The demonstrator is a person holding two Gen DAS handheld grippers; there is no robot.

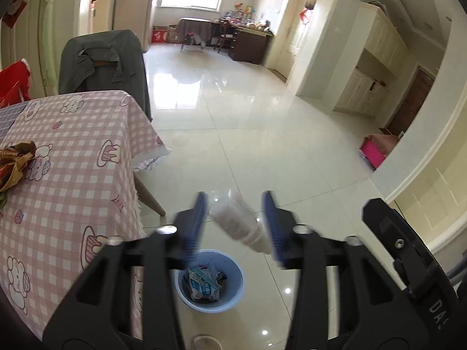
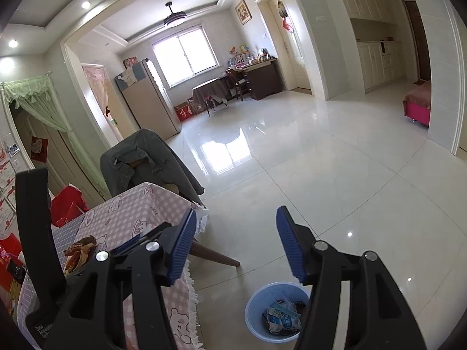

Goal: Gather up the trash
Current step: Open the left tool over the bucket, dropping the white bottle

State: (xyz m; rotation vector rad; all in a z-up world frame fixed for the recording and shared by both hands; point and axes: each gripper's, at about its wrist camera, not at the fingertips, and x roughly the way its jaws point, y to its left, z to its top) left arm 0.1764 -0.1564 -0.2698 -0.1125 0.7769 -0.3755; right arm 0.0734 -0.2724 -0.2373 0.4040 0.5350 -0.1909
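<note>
currently the round light-blue plastic waste bin (image 1: 209, 281) stands on the glossy tiled floor (image 1: 262, 134), low in the frame just under both grippers, and already holds several crumpled wrappers. a clear plastic cup-like container with pale contents (image 1: 240, 224) sits tilted and blurred between the blue pads of the left gripper (image 1: 237, 227), above the bin. its lower end lies against the right-hand pad, while a gap shows at the left-hand pad, so the jaws read as parted and the item as released rather than clamped. whether it is already falling cannot be told.

the right gripper (image 2: 236, 246) is spread wide with nothing between its pads, poised over the bin (image 2: 277, 316).

remaining work, as judged: a crumpled brown-and-gold wrapper (image 1: 16, 160) lies on the pink checked tablecloth (image 1: 87, 151) at the left edge of the frame, well apart from the bin. the task appears partly complete.

both grippers point forward and downward, side by side, beside the table's corner.
</note>
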